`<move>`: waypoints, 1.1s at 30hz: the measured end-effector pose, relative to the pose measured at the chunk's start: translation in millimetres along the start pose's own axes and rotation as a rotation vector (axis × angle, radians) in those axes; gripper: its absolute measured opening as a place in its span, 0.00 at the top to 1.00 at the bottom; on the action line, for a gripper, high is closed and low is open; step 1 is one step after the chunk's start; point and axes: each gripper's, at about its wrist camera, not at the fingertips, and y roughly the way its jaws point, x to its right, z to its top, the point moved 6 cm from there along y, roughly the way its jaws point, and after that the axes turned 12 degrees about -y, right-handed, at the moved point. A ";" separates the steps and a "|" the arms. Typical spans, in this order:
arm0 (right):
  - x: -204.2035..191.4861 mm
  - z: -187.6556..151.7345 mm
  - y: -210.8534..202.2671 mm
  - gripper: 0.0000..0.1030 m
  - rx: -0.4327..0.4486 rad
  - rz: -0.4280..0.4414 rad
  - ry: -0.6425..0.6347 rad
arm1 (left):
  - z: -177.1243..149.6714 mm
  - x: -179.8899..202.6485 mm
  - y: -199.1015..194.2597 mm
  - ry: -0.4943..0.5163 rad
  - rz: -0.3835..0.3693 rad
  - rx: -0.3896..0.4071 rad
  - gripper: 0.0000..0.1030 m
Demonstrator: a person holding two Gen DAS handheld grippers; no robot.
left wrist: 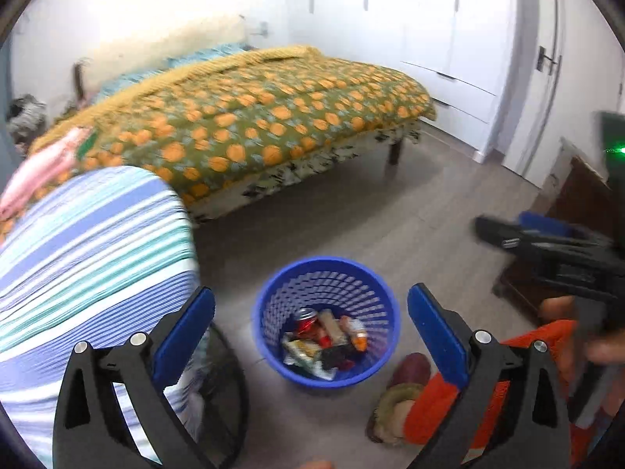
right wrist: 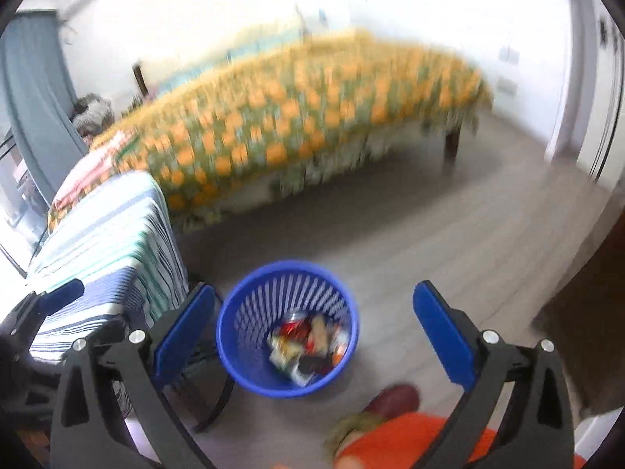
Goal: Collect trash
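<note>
A blue perforated waste basket (left wrist: 384, 328) (right wrist: 242, 336) stands on the grey floor. Inside it lies trash (left wrist: 324, 344) (right wrist: 308, 346): a red can, several wrappers and packets. My left gripper (left wrist: 311, 312) hangs above and in front of the basket, open, with nothing between its blue pads. My right gripper (right wrist: 314, 308) is open too, empty, over the basket; the left wrist view shows it at the right edge (left wrist: 504, 230). The right wrist view is blurred.
A striped cloth (left wrist: 90, 265) (right wrist: 113, 230) drapes a chair left of the basket. Behind stands a bed with an orange-patterned cover (left wrist: 250, 117) (right wrist: 297, 117). A person's foot in a dark red slipper (left wrist: 410, 367) (right wrist: 394, 398) and orange clothing (left wrist: 433, 410) are right of the basket. White wardrobes (left wrist: 449, 39) line the far wall.
</note>
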 end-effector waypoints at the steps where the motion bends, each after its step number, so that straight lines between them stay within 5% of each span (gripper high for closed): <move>1: -0.6 -2.1 -4.8 0.04 -0.005 -0.007 0.005 | -0.3 -1.1 -4.0 -0.014 0.008 0.006 0.05; 17: -38.1 -50.1 -29.8 0.04 -0.226 -0.012 -0.095 | -28.8 -19.9 -5.2 -0.068 0.066 -0.179 0.05; 33: -53.6 -58.1 -25.5 0.04 -0.273 0.012 -0.114 | -33.5 -24.3 2.7 -0.082 0.118 -0.225 0.05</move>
